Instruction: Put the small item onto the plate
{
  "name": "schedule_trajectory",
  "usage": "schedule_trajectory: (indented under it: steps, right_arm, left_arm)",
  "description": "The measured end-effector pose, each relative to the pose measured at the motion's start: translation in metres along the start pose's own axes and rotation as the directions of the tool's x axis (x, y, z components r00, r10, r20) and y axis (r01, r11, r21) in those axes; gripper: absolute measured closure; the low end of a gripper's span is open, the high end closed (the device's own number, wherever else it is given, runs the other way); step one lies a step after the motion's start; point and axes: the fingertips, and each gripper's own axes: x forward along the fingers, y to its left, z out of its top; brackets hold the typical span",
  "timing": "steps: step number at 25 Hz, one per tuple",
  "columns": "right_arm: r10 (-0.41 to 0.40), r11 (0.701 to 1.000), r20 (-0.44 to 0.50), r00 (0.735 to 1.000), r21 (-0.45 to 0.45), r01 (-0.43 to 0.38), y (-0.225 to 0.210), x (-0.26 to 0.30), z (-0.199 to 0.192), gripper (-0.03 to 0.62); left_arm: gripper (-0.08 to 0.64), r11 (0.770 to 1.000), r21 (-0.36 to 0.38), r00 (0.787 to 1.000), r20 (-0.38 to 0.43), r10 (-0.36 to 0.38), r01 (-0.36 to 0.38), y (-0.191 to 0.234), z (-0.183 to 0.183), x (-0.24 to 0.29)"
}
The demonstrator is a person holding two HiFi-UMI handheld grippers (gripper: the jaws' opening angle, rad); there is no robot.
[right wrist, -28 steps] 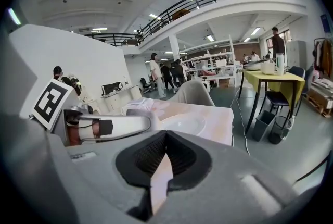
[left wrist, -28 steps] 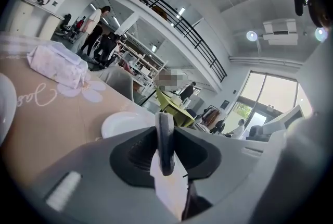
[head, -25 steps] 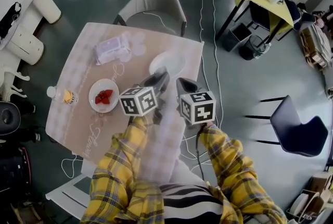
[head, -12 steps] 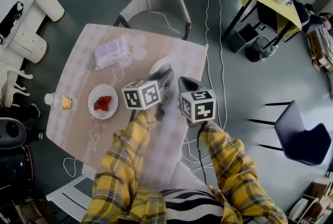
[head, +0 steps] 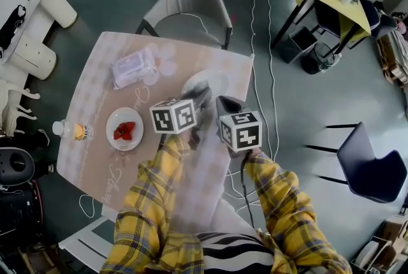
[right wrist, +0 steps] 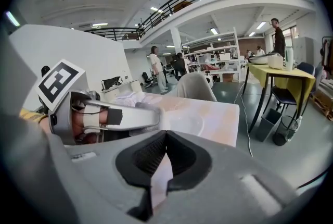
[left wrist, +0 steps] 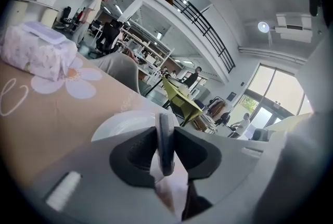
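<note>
My left gripper (left wrist: 165, 137) is shut on a small, thin grey-blue item (left wrist: 166, 120) that stands on edge between its pads. Just beyond its jaws lies an empty white plate (left wrist: 120, 123). In the head view the left gripper (head: 201, 93) hovers over the near edge of that white plate (head: 215, 79), at the table's right side. My right gripper (right wrist: 165, 137) is shut with nothing in it. It hangs beside the left one at the plate's near right edge (head: 224, 102). The right gripper view shows the left gripper (right wrist: 122, 116) reaching toward the plate (right wrist: 195, 123).
A second plate with strawberries (head: 124, 129) sits at the table's left, with a bottle (head: 73, 131) beside it at the edge. A tissue pack (head: 132, 66) lies at the far left. A grey chair (head: 188, 5) stands behind the table. Cables trail on the floor to the right.
The left gripper has edged slightly forward toward the white plate, still holding the item. The right gripper has hardly moved.
</note>
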Motion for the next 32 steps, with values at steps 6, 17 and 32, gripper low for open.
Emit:
schedule_trajectory:
  steps: [6, 17, 32]
  right_arm:
    - [0.009, 1.0, -0.006, 1.0, 0.006, -0.009, 0.003, 0.004, -0.002, 0.591]
    - [-0.002, 1.0, -0.002, 1.0, 0.009, 0.003, 0.014, -0.002, -0.006, 0.591]
    - [-0.025, 1.0, 0.009, 1.0, 0.014, 0.025, 0.022, -0.028, -0.013, 0.591]
  left_arm:
    - [0.455, 0.997, 0.071, 0.999, -0.012, 0.03, -0.029, 0.001, 0.003, 0.002]
    - [0.346, 0.975, 0.183, 0.992, 0.007, 0.128, -0.128, 0.012, 0.008, -0.016]
    - [0.544, 0.969, 0.191, 0.984, 0.113, 0.136, -0.156, -0.002, -0.003, -0.053]
